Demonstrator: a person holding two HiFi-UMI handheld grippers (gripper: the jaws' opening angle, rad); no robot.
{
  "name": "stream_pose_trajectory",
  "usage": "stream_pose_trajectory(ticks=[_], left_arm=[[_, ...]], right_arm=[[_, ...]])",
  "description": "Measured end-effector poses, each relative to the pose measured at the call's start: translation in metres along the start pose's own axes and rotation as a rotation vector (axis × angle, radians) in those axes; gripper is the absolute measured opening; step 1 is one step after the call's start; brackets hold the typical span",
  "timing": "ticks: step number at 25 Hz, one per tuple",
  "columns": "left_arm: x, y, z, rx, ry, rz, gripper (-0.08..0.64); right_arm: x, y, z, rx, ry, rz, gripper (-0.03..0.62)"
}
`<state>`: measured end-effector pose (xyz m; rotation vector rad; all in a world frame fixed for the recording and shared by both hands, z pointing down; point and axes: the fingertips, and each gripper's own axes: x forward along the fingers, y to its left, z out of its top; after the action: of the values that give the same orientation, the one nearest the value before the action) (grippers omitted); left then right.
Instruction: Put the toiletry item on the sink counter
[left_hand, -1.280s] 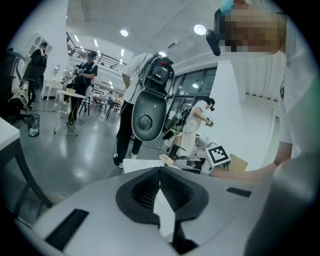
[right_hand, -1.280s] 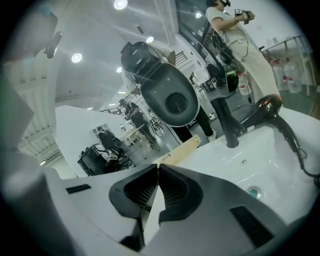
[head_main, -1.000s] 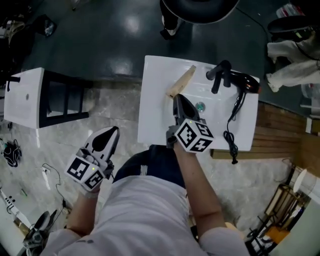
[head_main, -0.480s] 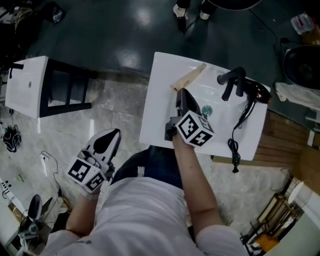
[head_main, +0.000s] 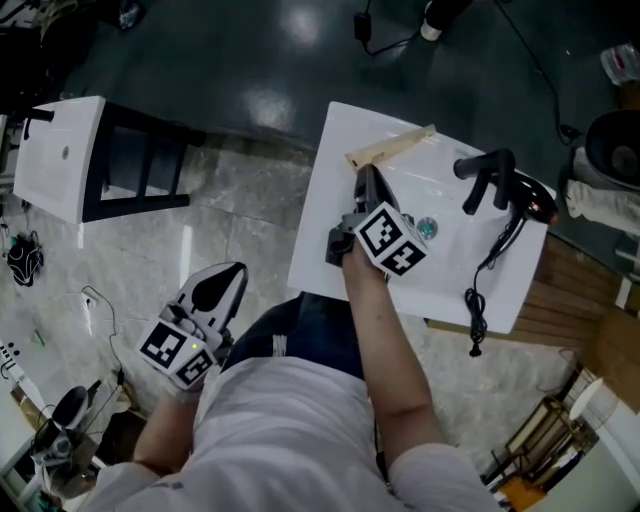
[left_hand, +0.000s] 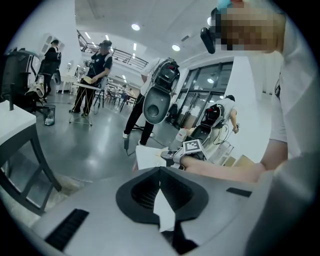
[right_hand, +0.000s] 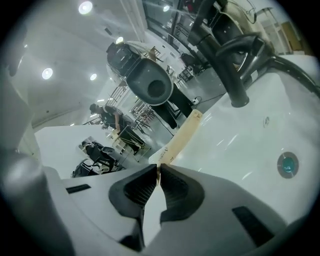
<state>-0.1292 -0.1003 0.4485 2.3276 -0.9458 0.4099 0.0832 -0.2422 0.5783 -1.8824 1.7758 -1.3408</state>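
A long beige toiletry box (head_main: 392, 146) lies flat on the white sink counter (head_main: 318, 240) near its far left corner. My right gripper (head_main: 366, 172) hovers over the basin with its tips at the box's near end. In the right gripper view the jaws meet at the tips (right_hand: 159, 167) and the box (right_hand: 180, 140) stretches away just beyond them; nothing shows between them. My left gripper (head_main: 232, 270) hangs beside the person's left leg, off the counter. Its jaws (left_hand: 160, 171) are pressed together and hold nothing.
A black faucet (head_main: 482, 178) and a black hair dryer (head_main: 530, 198) with a trailing cord (head_main: 475, 300) sit on the counter's right side. The drain (head_main: 427, 229) is mid-basin. A white side table (head_main: 55, 155) on a black frame stands at left. People stand in the background.
The head view has swung, so the counter sits further right and more tilted. My right gripper stays at the box's near end. The left gripper has barely moved.
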Motion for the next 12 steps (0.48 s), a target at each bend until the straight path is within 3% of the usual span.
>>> stream_pose_trajectory(ticks=[12], left_arm=[[-0.004, 0.017, -0.001, -0.024, 0.001, 0.023, 0.017]], right_arm=[[0.037, 0.005, -0.008, 0.129, 0.011, -0.025, 0.029]])
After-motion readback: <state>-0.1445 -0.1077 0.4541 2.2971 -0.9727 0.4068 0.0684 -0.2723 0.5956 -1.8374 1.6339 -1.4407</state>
